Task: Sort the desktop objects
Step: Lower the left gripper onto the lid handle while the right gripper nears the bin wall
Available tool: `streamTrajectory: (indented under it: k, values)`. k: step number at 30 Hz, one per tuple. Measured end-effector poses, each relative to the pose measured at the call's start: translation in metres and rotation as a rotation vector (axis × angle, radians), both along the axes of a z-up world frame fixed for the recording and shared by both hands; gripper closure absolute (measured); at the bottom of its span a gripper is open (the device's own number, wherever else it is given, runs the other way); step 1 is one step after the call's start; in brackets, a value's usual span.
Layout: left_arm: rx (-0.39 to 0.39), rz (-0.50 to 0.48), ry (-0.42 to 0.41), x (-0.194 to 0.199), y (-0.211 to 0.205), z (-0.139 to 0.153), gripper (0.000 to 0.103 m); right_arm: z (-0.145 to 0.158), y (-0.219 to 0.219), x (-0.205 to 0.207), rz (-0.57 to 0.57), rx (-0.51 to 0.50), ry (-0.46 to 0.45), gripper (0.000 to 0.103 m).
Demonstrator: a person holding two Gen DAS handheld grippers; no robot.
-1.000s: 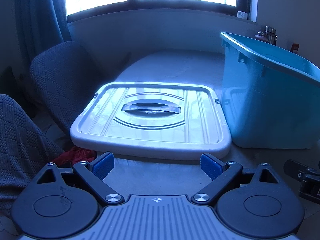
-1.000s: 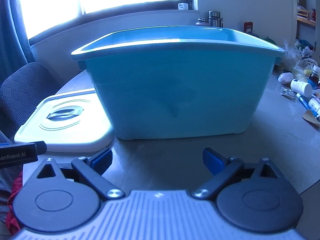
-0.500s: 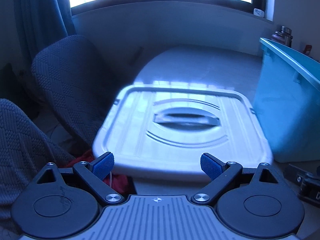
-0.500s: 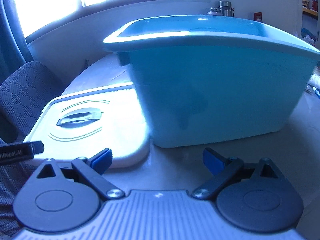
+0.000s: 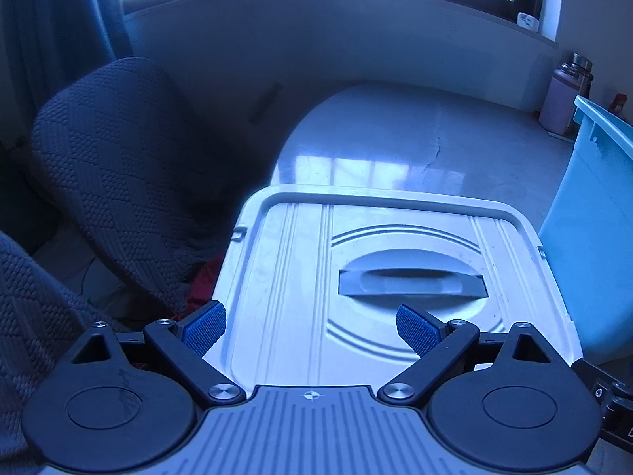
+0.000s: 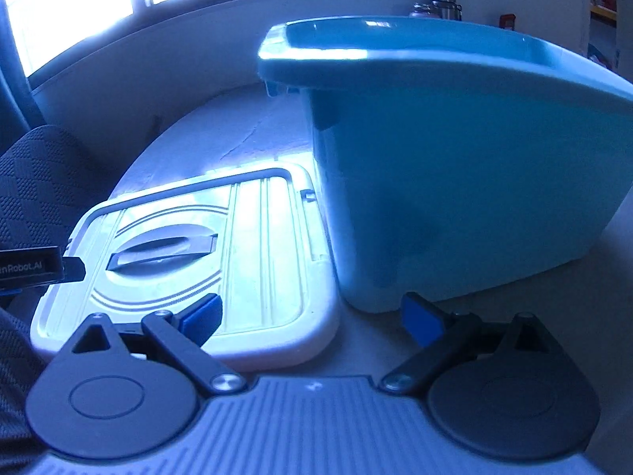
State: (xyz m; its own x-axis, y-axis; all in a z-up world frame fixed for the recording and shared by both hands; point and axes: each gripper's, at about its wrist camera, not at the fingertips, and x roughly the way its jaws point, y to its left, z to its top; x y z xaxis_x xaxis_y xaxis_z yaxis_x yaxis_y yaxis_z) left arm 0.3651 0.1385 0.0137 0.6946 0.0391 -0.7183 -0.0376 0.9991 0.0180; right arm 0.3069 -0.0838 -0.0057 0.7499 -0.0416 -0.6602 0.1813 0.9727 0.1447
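Note:
A white bin lid (image 5: 395,269) with a recessed grey handle (image 5: 411,283) lies flat on the table, left of a teal plastic bin (image 6: 455,166). The lid also shows in the right wrist view (image 6: 237,245), and the bin's edge in the left wrist view (image 5: 593,237). My left gripper (image 5: 310,330) is open and empty, over the lid's near left part. My right gripper (image 6: 312,318) is open and empty, over the lid's near right corner, just in front of the bin. The left gripper's body (image 6: 31,267) shows at the left edge of the right wrist view.
Dark fabric chairs (image 5: 118,166) stand left of the table, with a red cloth (image 5: 205,281) below. Flasks (image 5: 565,95) stand at the back by the wall under the window. The pale table (image 5: 395,138) curves away behind the lid.
Both grippers have swung left and moved forward: the left one now hangs over the lid, the right one faces the lid's corner instead of the bin front. Both stayed open.

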Motion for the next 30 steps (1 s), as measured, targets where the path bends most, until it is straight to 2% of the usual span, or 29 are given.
streamTrajectory:
  k: [10,18,21,30]
  values:
    - [-0.011,-0.048,0.041,0.031,0.014,-0.014,0.008,-0.007,0.011,0.02,-0.054,-0.007,0.024,0.006]
    - [-0.045,-0.047,0.123,0.061,0.027,-0.032,0.008,-0.009,0.015,0.027,-0.089,-0.022,0.039,0.006]
    - [-0.014,-0.046,0.153,0.075,0.027,-0.038,0.008,-0.01,0.016,0.029,-0.109,-0.02,0.045,0.006]
    - [0.005,-0.082,0.211,0.09,0.031,-0.035,0.007,-0.011,0.019,0.031,-0.122,-0.027,0.055,0.006]
